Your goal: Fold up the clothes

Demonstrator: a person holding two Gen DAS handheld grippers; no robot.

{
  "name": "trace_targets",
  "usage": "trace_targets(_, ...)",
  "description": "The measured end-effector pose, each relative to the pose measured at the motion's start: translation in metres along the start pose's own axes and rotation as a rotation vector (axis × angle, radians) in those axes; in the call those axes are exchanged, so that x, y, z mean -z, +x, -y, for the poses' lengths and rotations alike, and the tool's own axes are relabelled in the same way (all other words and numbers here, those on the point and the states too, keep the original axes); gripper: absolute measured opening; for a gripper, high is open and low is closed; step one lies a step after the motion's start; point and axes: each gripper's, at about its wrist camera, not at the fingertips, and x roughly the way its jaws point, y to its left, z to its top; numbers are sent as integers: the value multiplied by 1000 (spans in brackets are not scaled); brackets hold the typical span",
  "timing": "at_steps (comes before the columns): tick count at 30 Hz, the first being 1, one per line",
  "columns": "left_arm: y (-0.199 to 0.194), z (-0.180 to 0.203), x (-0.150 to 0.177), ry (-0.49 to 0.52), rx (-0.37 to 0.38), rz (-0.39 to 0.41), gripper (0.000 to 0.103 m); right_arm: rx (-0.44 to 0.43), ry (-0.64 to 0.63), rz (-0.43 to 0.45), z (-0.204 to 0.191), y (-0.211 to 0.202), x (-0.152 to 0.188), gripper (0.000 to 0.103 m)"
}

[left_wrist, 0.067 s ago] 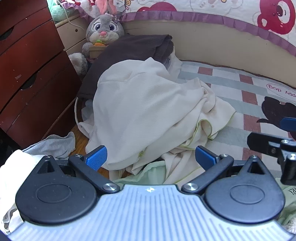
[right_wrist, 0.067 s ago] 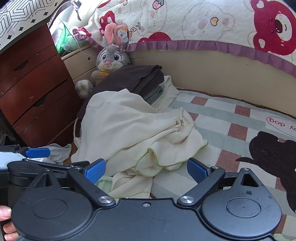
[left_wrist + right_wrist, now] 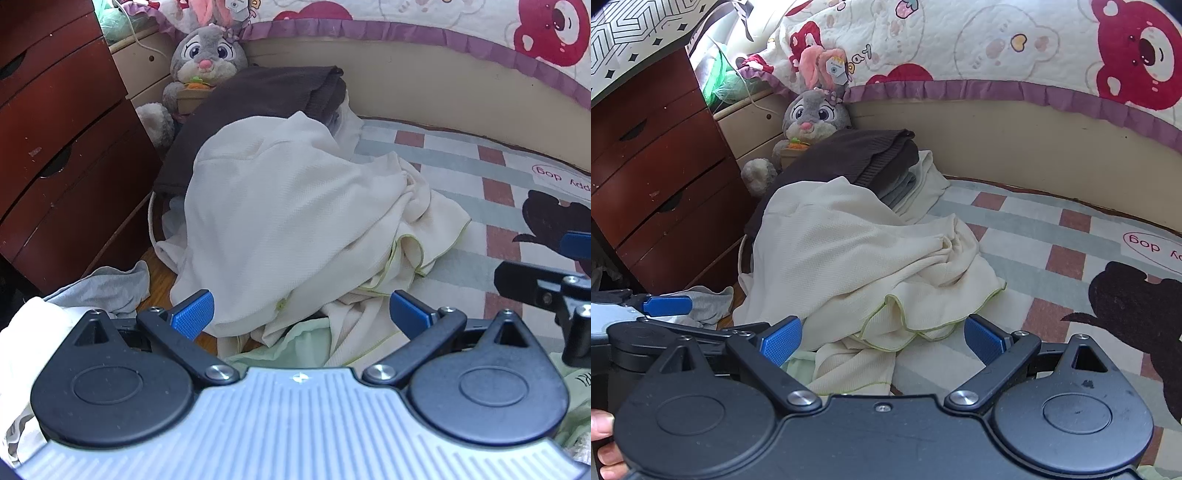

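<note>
A crumpled cream garment with green trim (image 3: 295,221) lies heaped on the checked mat (image 3: 461,177); it also shows in the right wrist view (image 3: 857,258). Behind it sits a folded stack topped by a dark brown garment (image 3: 266,96), also in the right wrist view (image 3: 857,155). My left gripper (image 3: 301,314) is open and empty, just short of the cream heap's near edge. My right gripper (image 3: 882,338) is open and empty, over the garment's hem. A pale green cloth (image 3: 295,339) lies under the near edge.
A red-brown drawer chest (image 3: 55,147) stands at the left. A grey plush rabbit (image 3: 207,55) sits behind the stack, against the bed base (image 3: 443,85). A grey cloth (image 3: 107,288) and a white one (image 3: 22,332) lie near left.
</note>
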Motion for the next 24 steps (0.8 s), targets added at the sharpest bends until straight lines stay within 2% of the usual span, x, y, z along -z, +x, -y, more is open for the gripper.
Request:
trace_targets(14, 1, 9, 20, 38, 9, 19, 103, -1, -4, 0, 2, 1, 0, 97)
trace_targets(24, -2, 15, 21, 59, 11, 30, 103, -2, 4, -4, 3, 2, 1, 97)
